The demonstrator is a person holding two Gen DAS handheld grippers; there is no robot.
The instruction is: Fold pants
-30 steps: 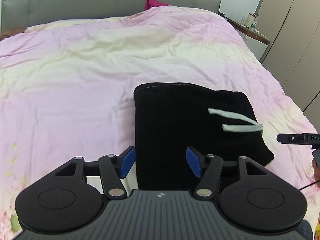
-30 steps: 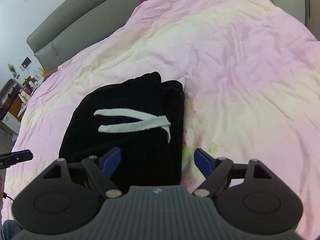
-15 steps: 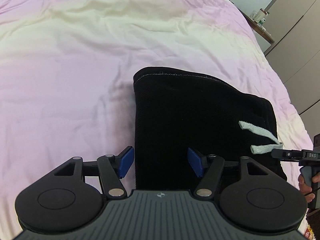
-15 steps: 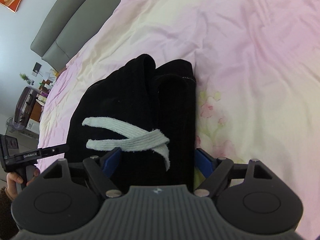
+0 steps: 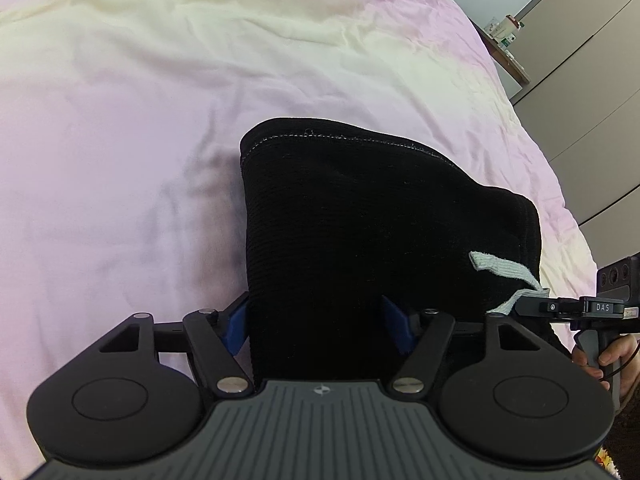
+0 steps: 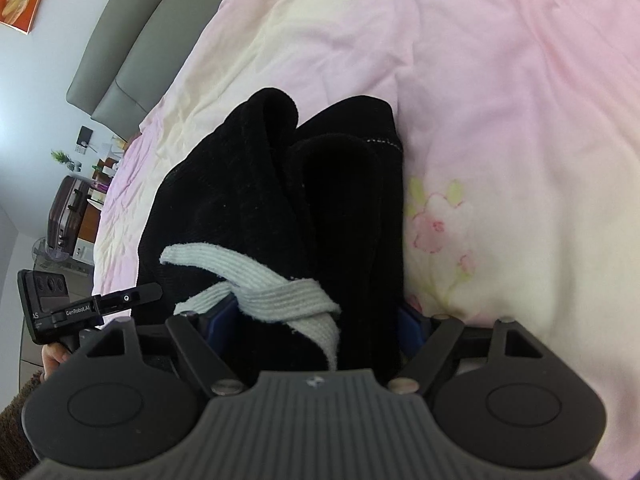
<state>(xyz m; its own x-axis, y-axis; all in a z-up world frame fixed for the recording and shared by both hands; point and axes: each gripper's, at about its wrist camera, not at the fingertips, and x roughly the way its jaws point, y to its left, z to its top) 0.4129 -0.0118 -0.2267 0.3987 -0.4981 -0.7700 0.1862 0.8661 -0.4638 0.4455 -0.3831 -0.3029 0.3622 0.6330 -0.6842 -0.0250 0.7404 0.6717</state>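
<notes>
So the black pants (image 5: pixel 360 216) are sitting folded in a chunky bundle on the pink and cream duvet (image 5: pixel 140 100), near the edge of the bed closest to the person, and both grippers are down at that near edge of the bundle. The left gripper (image 5: pixel 320 324) has its blue pads (image 5: pixel 236 322) on either side of the left part of the fold, jaws spread wide with black fabric filling the gap between them, though I can't see the pads actually squeezing it (the left pad sits right at the outer edge of the cloth, over the duvet). The right gripper (image 6: pixel 312 320) is straddling the right part, where the white drawstring (image 6: pixel 260 284) crosses over itself and drapes down right in front of the jaws; its jaws are closing with the pants and drawstring between them, but the pads are mostly buried behind the cloth so no clear pinch yet. In the right wrist view you can see the stitched hem (image 6: pixel 380 142) on the far right corner of the bundle, and the layers bunch up into two humps at the far end. Each camera catches the other gripper off to the side, with a bit of the person's hand (image 5: pixel 612 356) wrapped round its handle. Grey headboard (image 6: pixel 132 48) and a suitcase (image 6: pixel 66 216) in the background.
</notes>
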